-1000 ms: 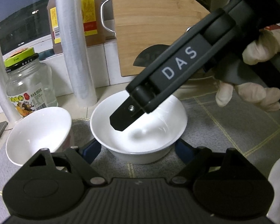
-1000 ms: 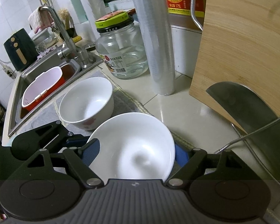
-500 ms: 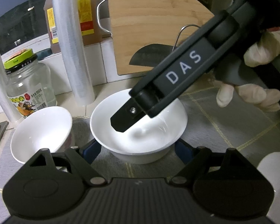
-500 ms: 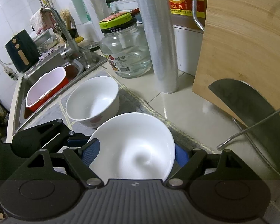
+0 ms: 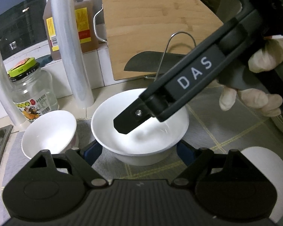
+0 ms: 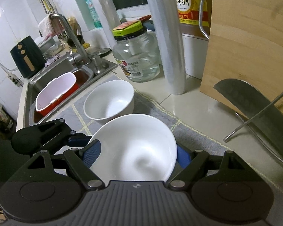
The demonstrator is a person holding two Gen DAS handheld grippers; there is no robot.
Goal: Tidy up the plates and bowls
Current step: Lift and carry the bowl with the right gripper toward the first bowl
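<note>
- Saw the scenery slide toward 3 o'clock in both wrist views since a second ago, the smaller white bowl (image 5: 49, 131) and the glass jar (image 5: 32, 94) included. Found more of the wire rack and cleaver (image 5: 147, 64) showing than before.
- Kept the large white bowl (image 5: 151, 143) at the same spot between the pads in both views throughout.
- Found the left hand-held gripper (image 5: 138, 150) roughly two-thirds open, with its blue pads pressed on the bowl's lower outer wall at 9 and 3 o'clock.
- Found the right hand-held gripper (image 6: 136, 154), held in a gloved hand (image 5: 254, 94), reaching in from 2 o'clock in the left view, with one finger (image 5: 126, 122) dipped inside the bowl. Could not tell whether it was clamped on the bowl.
- Placed the large bowl over the grey checked mat (image 5: 207, 124) on the worktop (image 6: 198, 109). Could not tell whether its base touched the mat.
- Placed the smaller bowl just beside it at 9 o'clock, the jar at 10 o'clock, and the wooden cutting board (image 5: 151, 18) at 12 o'clock.
</note>
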